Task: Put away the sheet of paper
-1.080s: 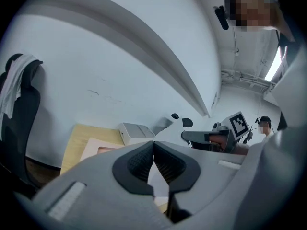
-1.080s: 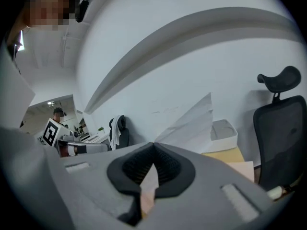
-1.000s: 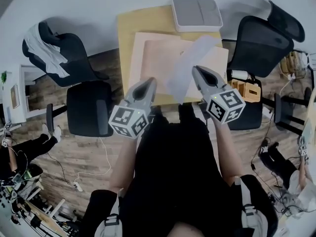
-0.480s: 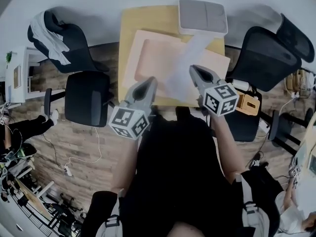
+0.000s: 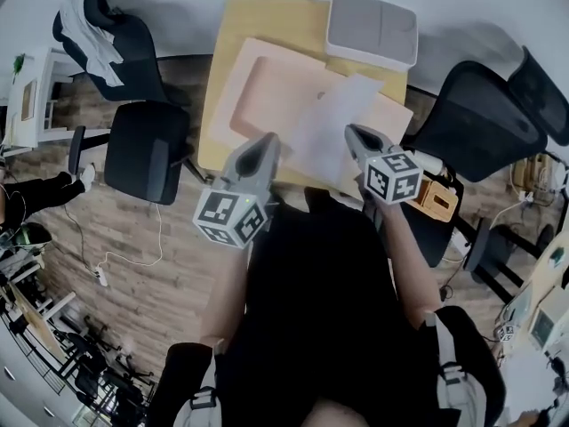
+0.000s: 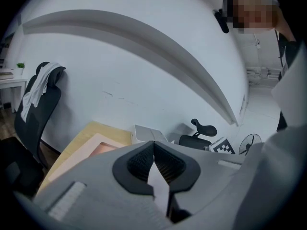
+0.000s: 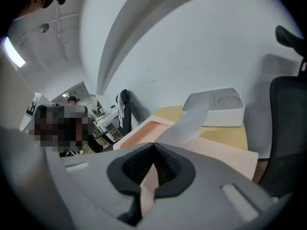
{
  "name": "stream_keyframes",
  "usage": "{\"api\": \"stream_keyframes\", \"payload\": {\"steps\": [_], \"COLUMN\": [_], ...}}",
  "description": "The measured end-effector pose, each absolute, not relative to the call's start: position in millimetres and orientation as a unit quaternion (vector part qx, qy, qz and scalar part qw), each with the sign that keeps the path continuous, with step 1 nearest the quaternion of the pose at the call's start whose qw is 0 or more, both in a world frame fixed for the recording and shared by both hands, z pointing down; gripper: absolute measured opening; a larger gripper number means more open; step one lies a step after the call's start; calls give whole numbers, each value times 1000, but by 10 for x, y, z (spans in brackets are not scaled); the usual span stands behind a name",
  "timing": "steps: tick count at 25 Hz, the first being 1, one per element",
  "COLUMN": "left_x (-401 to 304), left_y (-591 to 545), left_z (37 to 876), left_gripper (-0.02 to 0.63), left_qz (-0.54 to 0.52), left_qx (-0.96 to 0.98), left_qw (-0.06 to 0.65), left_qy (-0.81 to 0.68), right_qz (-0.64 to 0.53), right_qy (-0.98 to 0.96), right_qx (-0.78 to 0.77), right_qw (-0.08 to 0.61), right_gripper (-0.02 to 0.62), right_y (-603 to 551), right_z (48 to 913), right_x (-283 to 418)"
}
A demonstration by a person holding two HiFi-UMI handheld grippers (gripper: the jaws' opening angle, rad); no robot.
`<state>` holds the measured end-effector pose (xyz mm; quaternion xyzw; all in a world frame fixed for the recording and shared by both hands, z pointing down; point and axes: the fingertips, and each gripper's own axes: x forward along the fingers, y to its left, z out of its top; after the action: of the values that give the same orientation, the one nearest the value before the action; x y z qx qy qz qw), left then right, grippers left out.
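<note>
Sheet of paper (image 5: pixel 333 123) is off the table, held over the pink mat (image 5: pixel 253 96) between both grippers. Its near edge is pinched and its far corner points at the white tray (image 5: pixel 372 29) but stops short of it.

Left gripper (image 5: pixel 266 140): jaws closed, with a thin white sliver of the sheet between the pads in the left gripper view (image 6: pixel 156 183). Right gripper (image 5: pixel 353 132): jaws fully closed on the near edge. The right gripper view shows the sheet (image 7: pixel 192 121) running up and away from the pads toward the tray (image 7: pixel 216 107).

Change over the last second:
- The sheet read as a narrow, steep strip reaching toward the tray's front edge. It now shows broad and flatter, spread between the two grippers.
- The grips are unchanged and both grippers are still closed.
- The head camera has swung, so the wooden table (image 5: pixel 236 34) sits further left in frame. Some of the apparent shift is therefore just viewpoint.

My read: the sheet is secured and in transit, not yet put away. The tray at the back of the table looks like the likely destination, but that is a guess.

Risk: with only edge pinches the far end is unsupported, so it could sag or catch on the tray rim.
</note>
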<state>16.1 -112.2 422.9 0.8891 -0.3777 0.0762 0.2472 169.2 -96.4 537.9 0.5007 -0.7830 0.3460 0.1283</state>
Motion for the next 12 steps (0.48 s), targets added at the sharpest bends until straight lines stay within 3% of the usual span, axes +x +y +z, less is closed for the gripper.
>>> {"api": "stream_keyframes", "payload": {"steps": [8, 12], "left_x": [222, 182], "left_y": [-932, -901], "left_z": [4324, 4350], "left_gripper": [11, 11], "left_qz": [83, 83], "left_qx": [876, 872], "left_qw": [257, 259], "left_qy": [-400, -406], "right_qz": [388, 421], "right_qy": [-760, -734], "right_qx": [497, 514], "right_qw": [158, 140], "right_gripper": [2, 2], "right_y": [-735, -685], "right_z": [5834, 6026], "right_x": [1969, 2061]}}
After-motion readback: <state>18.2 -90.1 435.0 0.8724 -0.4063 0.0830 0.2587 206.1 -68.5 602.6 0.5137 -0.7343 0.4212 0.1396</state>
